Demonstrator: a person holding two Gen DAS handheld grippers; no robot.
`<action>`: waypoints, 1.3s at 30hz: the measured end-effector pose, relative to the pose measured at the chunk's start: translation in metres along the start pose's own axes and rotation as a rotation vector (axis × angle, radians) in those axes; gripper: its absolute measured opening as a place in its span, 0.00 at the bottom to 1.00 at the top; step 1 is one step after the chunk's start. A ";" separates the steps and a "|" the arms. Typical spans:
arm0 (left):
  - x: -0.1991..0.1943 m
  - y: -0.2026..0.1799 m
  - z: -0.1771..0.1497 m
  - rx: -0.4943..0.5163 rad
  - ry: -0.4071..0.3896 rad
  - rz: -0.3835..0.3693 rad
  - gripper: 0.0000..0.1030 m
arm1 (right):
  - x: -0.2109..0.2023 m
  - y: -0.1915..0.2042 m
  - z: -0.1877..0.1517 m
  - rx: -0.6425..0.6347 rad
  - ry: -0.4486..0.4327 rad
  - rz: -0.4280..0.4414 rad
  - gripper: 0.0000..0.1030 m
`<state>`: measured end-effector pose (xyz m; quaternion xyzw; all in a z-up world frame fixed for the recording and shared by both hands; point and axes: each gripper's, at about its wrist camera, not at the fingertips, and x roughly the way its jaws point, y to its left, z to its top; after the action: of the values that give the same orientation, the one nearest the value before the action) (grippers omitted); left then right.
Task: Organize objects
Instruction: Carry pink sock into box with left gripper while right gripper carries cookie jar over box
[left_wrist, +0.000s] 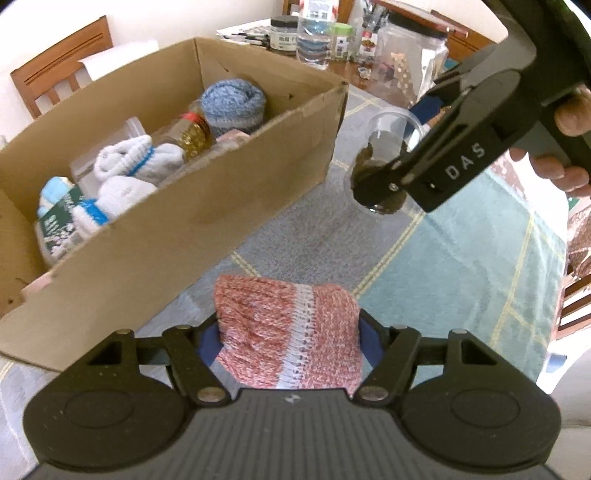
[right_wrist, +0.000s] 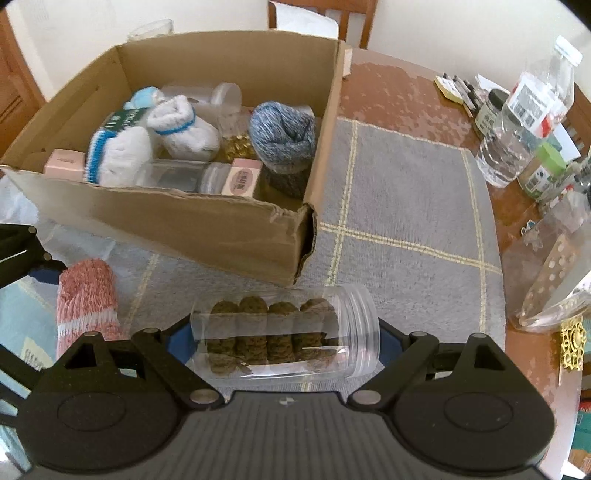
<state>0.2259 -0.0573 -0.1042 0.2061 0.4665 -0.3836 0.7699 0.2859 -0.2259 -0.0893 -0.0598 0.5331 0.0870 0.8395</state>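
While clamped: jar (right_wrist: 284, 338) inside right tool (right_wrist: 284, 343).

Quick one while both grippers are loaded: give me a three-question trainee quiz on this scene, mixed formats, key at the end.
1. True or false: the left gripper holds the pink sock.
2. What does the right gripper hold?
A. blue sock
B. clear jar of brown pieces
C. water bottle
3. Fill in: the blue sock lies inside the ____.

Key:
1. True.
2. B: the jar lies sideways between the fingers.
3. Box; the water bottle stands outside it, on the table.
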 end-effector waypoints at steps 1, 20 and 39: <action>0.000 0.002 0.005 -0.004 0.000 0.003 0.69 | -0.003 -0.001 0.000 -0.007 -0.003 0.008 0.92; -0.093 0.034 0.071 -0.059 -0.129 0.102 0.69 | -0.091 0.016 0.025 -0.172 -0.148 0.118 0.92; -0.040 0.091 0.179 -0.082 -0.190 0.142 0.72 | -0.095 0.019 0.055 -0.142 -0.216 0.137 0.92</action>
<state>0.3867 -0.1065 0.0129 0.1696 0.3909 -0.3264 0.8437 0.2913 -0.2049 0.0195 -0.0729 0.4347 0.1877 0.8777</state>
